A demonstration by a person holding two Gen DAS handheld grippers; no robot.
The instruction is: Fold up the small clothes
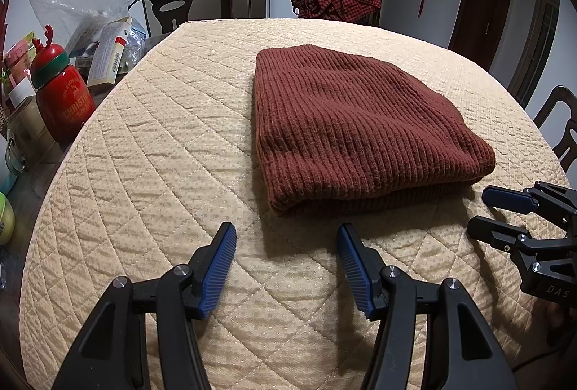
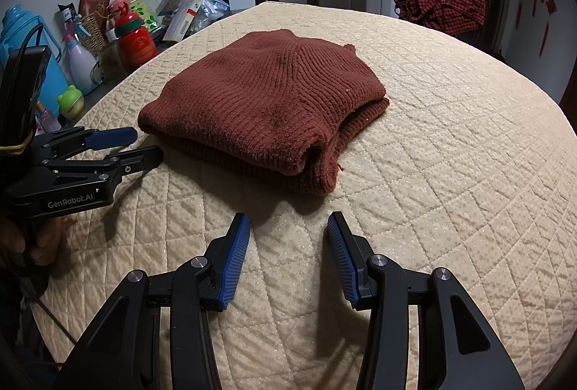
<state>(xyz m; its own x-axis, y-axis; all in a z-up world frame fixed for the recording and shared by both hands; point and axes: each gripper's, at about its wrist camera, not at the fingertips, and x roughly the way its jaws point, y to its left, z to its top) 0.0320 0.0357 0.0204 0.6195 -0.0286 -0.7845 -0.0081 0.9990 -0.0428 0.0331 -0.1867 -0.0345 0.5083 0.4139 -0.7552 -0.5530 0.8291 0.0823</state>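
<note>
Folded hat (image 1: 355, 127) beyond (clear of) spread jaws

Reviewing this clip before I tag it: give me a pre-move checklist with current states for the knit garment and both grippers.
1. Left gripper open, holding nothing: ok.
2. Right gripper open, holding nothing: ok.
3. Garment folded over, layers stacked: ok.
4. Garment lies wholly on the quilted cover, away from edges: ok.
5. Both grippers clear of the garment, not touching: ok.
6. Fold finished or another needed: cannot tell.
</note>
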